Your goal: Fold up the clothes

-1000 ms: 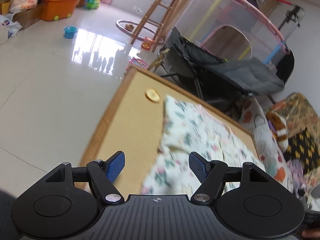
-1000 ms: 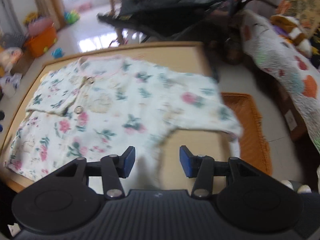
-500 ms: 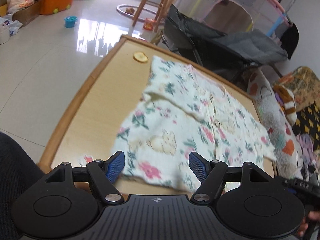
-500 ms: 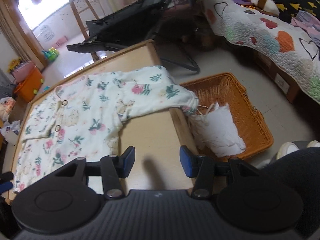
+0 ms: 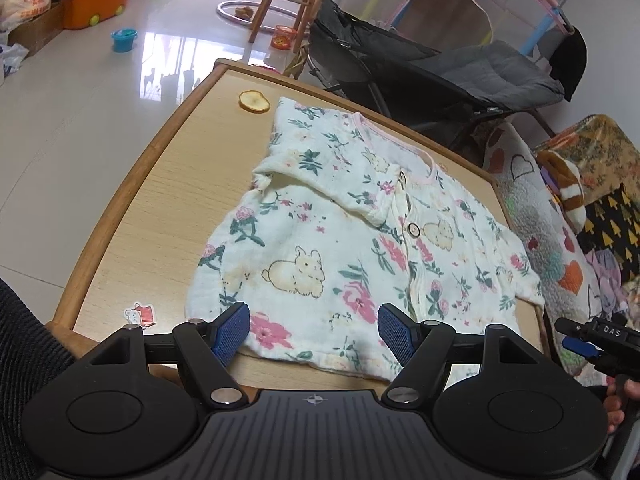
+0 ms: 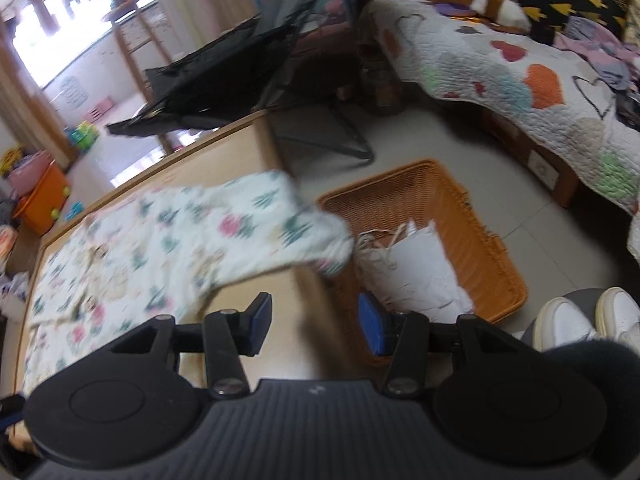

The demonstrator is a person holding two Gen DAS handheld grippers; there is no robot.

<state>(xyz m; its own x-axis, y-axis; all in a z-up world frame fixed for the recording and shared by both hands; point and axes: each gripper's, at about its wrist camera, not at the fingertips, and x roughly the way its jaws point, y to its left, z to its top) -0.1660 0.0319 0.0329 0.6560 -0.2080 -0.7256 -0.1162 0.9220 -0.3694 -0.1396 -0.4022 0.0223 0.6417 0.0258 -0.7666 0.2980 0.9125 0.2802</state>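
Observation:
A small white floral shirt with rabbit prints and buttons lies flat on the wooden table, its left sleeve folded in over the chest. My left gripper hovers open just above the shirt's near hem, nothing between its blue pads. In the right wrist view the same shirt is blurred, and one sleeve hangs over the table's right edge. My right gripper stands open over the table's near right corner, off the cloth; it also shows at the left wrist view's right edge.
An orange wicker basket with a white bag sits on the floor right of the table. A round yellow slice and a sticker lie on the table. A black stroller and a quilted bed stand beyond. White shoes show at bottom right.
Both grippers have drawn back toward the near table edge. The left view swung to show the whole shirt; the right view rolled and swung right, bringing the basket into sight. The shirt lies unmoved.

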